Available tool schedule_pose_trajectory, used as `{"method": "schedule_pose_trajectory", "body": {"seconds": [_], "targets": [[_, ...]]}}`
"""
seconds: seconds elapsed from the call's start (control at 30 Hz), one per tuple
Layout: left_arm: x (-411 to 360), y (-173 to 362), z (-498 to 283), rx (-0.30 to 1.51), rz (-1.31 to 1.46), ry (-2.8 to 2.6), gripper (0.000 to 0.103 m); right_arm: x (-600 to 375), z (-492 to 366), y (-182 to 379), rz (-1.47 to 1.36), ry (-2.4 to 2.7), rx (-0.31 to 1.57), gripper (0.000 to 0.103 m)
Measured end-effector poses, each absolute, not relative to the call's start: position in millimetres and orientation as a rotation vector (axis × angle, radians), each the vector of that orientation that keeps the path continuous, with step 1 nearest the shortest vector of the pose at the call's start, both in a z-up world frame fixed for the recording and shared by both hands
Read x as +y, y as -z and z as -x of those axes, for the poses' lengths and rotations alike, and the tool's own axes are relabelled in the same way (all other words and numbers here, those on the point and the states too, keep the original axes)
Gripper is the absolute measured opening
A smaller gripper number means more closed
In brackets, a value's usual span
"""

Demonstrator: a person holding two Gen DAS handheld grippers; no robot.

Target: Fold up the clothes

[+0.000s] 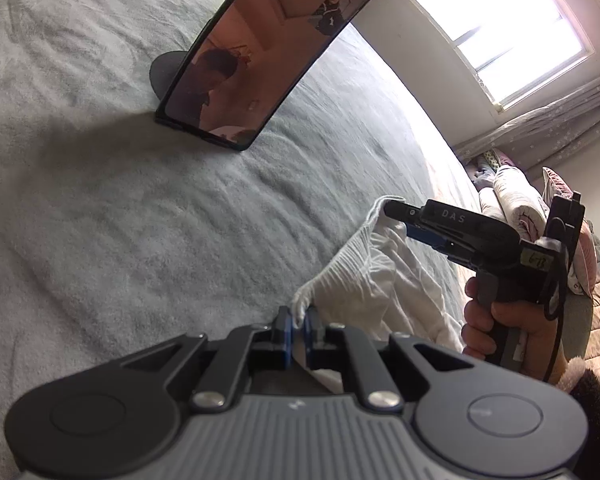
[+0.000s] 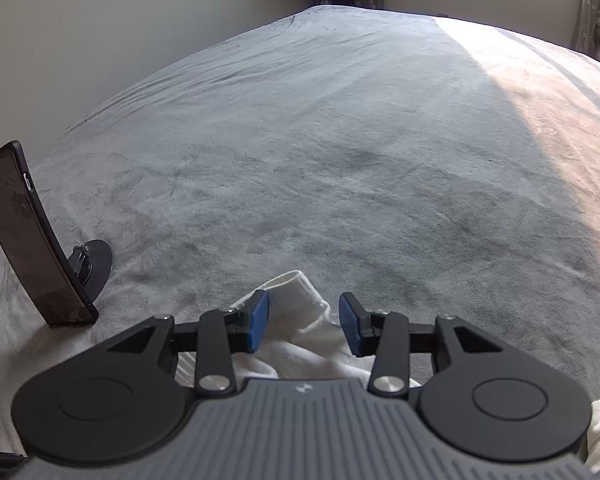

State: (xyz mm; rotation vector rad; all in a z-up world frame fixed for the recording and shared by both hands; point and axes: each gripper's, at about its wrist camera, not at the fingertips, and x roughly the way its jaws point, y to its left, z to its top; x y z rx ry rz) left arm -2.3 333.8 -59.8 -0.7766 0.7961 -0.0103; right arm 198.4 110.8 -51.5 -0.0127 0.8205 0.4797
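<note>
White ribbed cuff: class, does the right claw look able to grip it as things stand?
Probably yes. The right claw is open, and the cuff already lies between its blue pads with nothing blocking.

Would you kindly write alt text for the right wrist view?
The right claw hangs open around the ribbed cuff of a white garment on a grey bedspread. A dark phone leans on a round stand at left.
</note>
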Motion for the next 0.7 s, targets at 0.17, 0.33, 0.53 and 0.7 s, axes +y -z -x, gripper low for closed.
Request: {"method": "schedule_pose_trajectory", "body": {"seconds": [0.17,0.33,0.53,0.7], "targets": [[329,51,-2,0.778,0.698,-0.075,0.006,114,-206,54,0.029,-0.398,0.755,0.0],[335,48,10,0.752,0.641,-0.138,0.005,111,-221,46,-0.019,-0.37,0.732,0.0],[338,52,6,0.77,0.665,-0.129,0.006,108,-221,40,-0.034,-0.478,0.797,0.022],[339,54,2,0.785,0.685,-0.121,0.007,105,-210,43,0.02,-0.543,0.809,0.051]]}}
